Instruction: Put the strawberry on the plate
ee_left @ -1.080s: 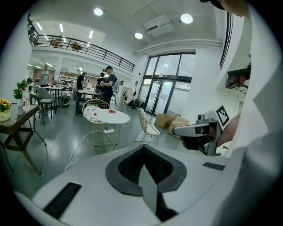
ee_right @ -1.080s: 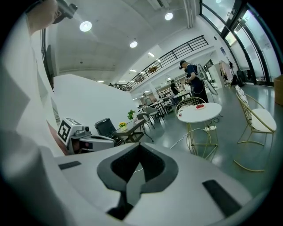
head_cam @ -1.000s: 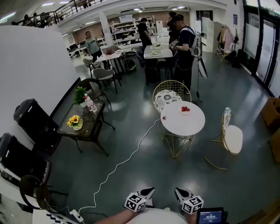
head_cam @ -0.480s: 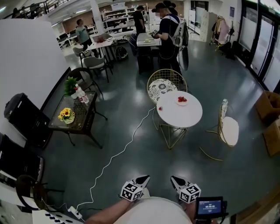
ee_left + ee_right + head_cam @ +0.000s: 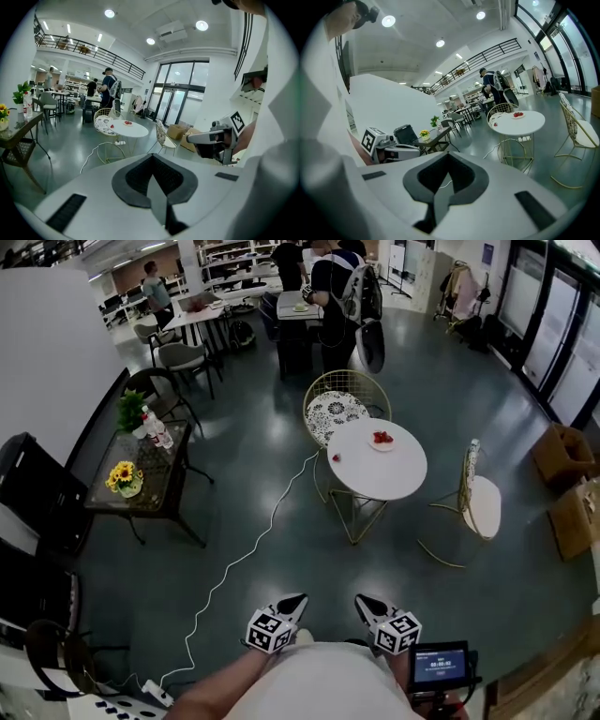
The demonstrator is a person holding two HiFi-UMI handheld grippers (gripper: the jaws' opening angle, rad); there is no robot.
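Strawberry [image 5: 336, 457] is seen on the round counter [image 5: 386, 476] across the grey floor [image 5: 253, 442], well ahead of left hand-held gripper [image 5: 296, 600] and right hand-held gripper [image 5: 363, 601], both closed.

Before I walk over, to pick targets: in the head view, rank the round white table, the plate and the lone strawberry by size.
Largest to smallest:
round white table
plate
lone strawberry, barely a speck

Bright, even light from round ceiling lamps [image 5: 109, 13] and tall windows [image 5: 180, 93]. The glossy floor [image 5: 441, 381] carries soft glare. Fisheye bending at every edge; gripper views have dark corners.
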